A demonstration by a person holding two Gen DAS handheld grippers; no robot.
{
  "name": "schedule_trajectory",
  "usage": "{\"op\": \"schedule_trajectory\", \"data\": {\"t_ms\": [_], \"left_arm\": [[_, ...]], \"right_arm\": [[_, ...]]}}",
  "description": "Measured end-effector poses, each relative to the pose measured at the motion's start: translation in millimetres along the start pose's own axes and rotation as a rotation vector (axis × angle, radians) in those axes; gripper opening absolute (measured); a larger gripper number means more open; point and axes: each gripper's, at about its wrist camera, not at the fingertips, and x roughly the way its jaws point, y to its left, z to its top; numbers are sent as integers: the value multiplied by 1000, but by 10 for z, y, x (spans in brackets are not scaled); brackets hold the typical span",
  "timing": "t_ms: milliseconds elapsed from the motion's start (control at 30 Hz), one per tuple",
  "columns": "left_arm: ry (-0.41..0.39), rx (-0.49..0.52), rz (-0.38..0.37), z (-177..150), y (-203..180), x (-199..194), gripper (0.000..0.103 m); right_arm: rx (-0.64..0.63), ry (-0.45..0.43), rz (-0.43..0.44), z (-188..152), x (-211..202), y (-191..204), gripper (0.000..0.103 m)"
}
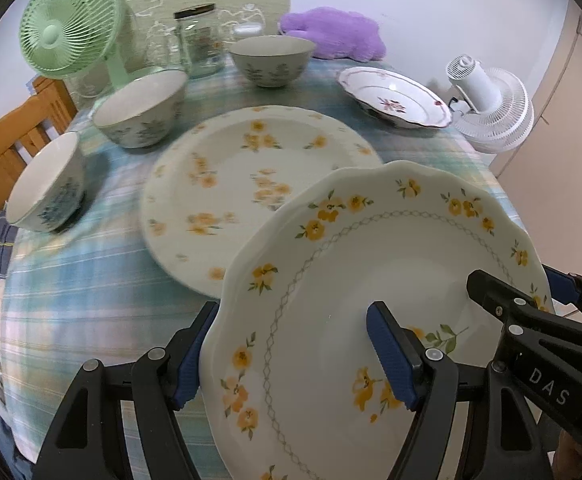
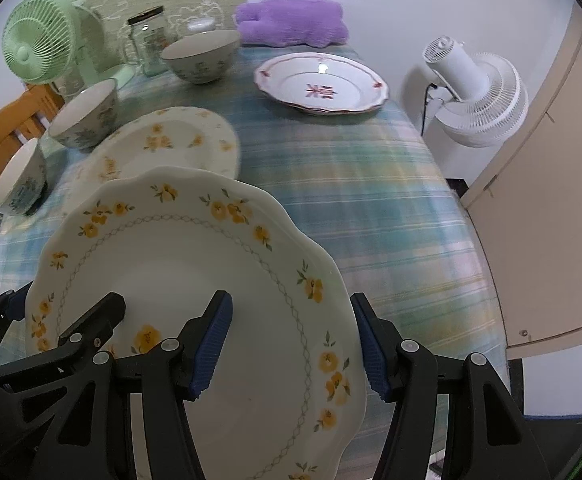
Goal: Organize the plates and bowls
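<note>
We look steeply down along each tool, close over the bench (image 1: 91,280); both views share the scalloped plate (image 1: 371,240) and far wall.

The scalloped plate (image 1: 371,280) is cream, its rim strewn with yellow flowers on green leaves inside a grey diamond-chain band. The large plate (image 1: 251,184) behind it is white with scattered yellow blossoms. A third plate (image 2: 323,84) is white with a red border and a red floral centre. The three bowls (image 1: 143,108) are white inside, with blue-green flower sprays outside. The tablecloth (image 2: 351,200) is a teal, white and pale-yellow plaid. One desk fan (image 1: 67,20) is mint green, the other fan (image 2: 475,92) white; the plush cushion (image 2: 291,20) is lilac. The gripper pads (image 1: 391,360) are blue on black.
</note>
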Motion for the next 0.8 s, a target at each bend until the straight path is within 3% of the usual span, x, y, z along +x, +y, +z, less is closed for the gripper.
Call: {"op": "schedule_trajectory", "data": {"t_ms": [400,533,800], "left_arm": [[28,38,-10,-7,-632,215,75],[67,18,-10,2,-684,330,76],[68,37,-8,76,-884,427,76]], "right_arm": [[13,21,-27,-17,123,-681,61],[4,37,-30,-33,200,-794,61],[19,37,-23,-14,262,-1001,61]]}}
